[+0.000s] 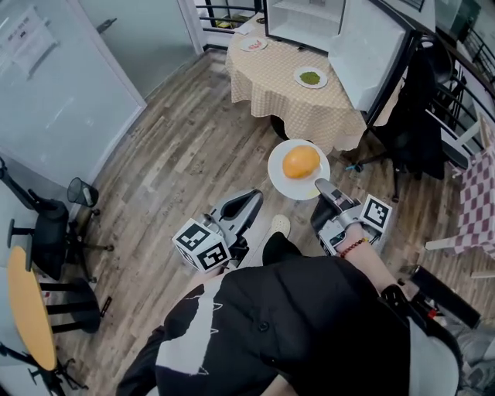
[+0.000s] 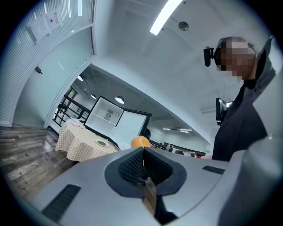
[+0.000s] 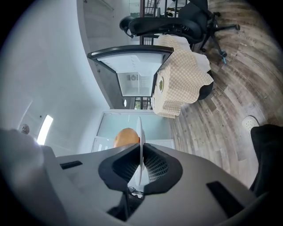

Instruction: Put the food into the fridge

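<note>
An orange round piece of food (image 1: 301, 162) lies on a white plate (image 1: 287, 183) held in the air over the wood floor. My right gripper (image 1: 323, 188) is shut on the plate's near rim; in the right gripper view the plate (image 3: 140, 132) stands edge-on between the pads with the food (image 3: 126, 137) beside it. My left gripper (image 1: 251, 198) hangs shut and empty at the left, its tips (image 2: 143, 152) together. Ahead, the open white fridge (image 1: 309, 19) stands on the checkered table (image 1: 286, 104), its door (image 1: 367, 54) swung right.
On the table sit a plate of green food (image 1: 310, 77) and another small plate (image 1: 254, 44). A black office chair (image 1: 418, 116) stands right of the table. Black chairs (image 1: 54, 232) and a yellow round table (image 1: 31, 309) are at the left, by a glass wall (image 1: 69, 93).
</note>
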The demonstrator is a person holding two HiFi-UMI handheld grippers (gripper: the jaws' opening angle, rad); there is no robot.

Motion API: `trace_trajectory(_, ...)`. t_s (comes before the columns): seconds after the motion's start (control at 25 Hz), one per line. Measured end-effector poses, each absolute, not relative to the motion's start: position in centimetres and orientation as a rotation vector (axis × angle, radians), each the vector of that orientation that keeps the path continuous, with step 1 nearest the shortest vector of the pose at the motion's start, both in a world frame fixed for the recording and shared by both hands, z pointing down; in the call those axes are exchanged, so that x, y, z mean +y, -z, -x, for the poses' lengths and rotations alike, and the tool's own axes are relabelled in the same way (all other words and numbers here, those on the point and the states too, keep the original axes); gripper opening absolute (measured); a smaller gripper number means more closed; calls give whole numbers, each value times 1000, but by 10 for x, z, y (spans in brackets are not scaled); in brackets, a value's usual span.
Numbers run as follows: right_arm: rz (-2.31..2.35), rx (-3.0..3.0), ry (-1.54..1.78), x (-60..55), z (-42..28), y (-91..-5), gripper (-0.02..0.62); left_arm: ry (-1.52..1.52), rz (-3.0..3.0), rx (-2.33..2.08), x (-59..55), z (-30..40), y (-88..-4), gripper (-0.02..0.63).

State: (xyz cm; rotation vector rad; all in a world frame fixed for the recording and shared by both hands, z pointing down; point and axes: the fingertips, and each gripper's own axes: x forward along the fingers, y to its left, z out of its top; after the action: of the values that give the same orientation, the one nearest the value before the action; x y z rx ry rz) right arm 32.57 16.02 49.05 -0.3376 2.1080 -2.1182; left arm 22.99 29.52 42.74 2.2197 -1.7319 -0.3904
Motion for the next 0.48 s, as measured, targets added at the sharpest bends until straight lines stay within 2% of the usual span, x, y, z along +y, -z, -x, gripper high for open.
trace_trajectory(0.48, 298, 2122, 2084, 9, -213, -473, 25, 417, -2190, -1816, 148, -111, -413, 14)
